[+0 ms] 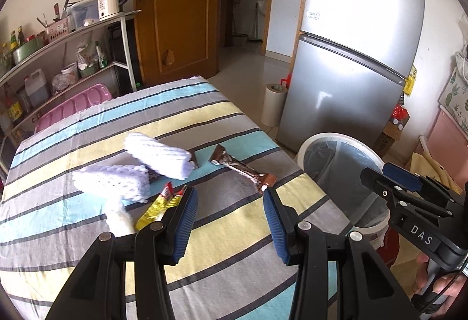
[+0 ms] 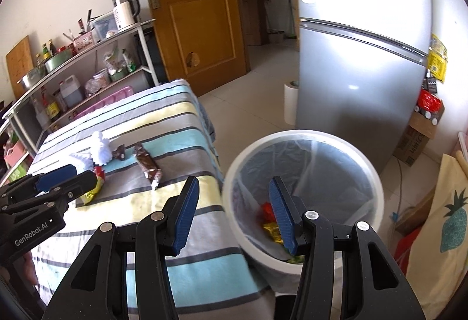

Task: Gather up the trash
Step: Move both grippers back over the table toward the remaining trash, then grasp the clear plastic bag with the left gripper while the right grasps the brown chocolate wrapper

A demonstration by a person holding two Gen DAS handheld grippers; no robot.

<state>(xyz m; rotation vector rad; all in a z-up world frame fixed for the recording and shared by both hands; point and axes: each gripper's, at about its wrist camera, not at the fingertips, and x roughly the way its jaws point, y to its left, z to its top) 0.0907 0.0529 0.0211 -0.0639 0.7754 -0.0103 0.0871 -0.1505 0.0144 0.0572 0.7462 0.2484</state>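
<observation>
Both grippers empty above the striped table, trash spread between table and bin.

The left gripper [image 1: 229, 200] hangs over the striped cloth-covered table [image 1: 204, 247] with its blue-padded fingers spread and nothing between them. The right gripper [image 2: 234, 200] is likewise spread and empty, over the table edge and the white round plastic-lined trash bin [image 2: 377, 188]. A brown snack wrapper [image 1: 242, 169], a yellow-and-red wrapper [image 1: 159, 207] and two white foam nets [image 1: 159, 155] lie on the cloth; red and yellow scraps, seemingly wrappers [image 2: 267, 220], sit in the bin.
</observation>
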